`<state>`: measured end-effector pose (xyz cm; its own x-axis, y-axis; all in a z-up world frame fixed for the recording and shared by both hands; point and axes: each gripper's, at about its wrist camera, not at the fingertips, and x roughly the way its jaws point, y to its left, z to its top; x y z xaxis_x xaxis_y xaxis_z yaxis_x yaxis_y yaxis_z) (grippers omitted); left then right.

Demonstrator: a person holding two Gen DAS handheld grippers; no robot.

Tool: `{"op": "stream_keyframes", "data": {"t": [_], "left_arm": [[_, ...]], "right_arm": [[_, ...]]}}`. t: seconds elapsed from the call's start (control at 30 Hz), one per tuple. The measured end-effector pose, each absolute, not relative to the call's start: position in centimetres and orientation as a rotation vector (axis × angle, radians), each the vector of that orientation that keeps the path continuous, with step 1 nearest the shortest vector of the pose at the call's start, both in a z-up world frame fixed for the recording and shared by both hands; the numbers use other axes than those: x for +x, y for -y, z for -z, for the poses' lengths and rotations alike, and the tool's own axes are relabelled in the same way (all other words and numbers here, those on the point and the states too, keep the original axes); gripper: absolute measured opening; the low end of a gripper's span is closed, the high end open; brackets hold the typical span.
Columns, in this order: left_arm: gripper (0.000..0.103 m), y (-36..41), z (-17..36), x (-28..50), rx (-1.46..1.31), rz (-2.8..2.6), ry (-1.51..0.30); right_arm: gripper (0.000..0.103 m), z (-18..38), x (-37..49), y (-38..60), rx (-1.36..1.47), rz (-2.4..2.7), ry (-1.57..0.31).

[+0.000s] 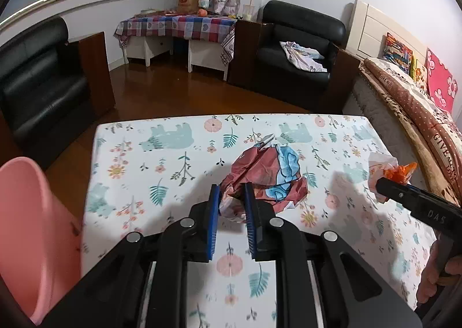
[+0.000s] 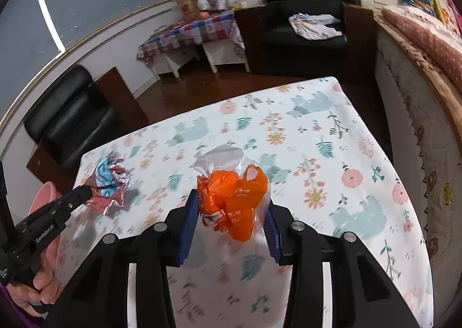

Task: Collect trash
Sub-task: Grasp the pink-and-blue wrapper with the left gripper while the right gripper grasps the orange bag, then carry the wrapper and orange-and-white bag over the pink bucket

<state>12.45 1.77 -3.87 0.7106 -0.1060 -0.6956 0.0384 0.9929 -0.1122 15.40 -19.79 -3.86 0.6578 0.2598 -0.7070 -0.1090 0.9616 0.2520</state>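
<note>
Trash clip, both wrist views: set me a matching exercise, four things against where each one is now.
Things:
1. red and blue wrapper
2. orange bag
3. pink bin
4. patterned cloth

Places:
A. on the black armchair
B. between the right gripper fingers
C. beside the table's left edge
D. between the left gripper fingers

Pairs: 1-D, 2-B, 3-C, 4-A

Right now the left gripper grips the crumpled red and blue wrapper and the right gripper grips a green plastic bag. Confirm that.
Wrong on the colour. The right gripper grips an orange plastic bag, not a green one, as the right wrist view shows. The left gripper does grip the crumpled red and blue wrapper.
</note>
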Motion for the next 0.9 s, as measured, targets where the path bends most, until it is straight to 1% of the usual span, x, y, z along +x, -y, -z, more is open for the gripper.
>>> {"op": "stream_keyframes", "data": {"t": [0.23,0.9], "left_arm": [[0.017,-2.2,1.9,9.5,-0.094,0.064,-0.753],[0.017,-3.4,0.0,3.0,-0.099,0.011,-0.721]], "right_arm": [[0.041,2.7,12.5,16.9,0.157,-0.273,-0.821],[0.041,1.2,6.8,11.1,0.075,-0.373,-0.819]]}}
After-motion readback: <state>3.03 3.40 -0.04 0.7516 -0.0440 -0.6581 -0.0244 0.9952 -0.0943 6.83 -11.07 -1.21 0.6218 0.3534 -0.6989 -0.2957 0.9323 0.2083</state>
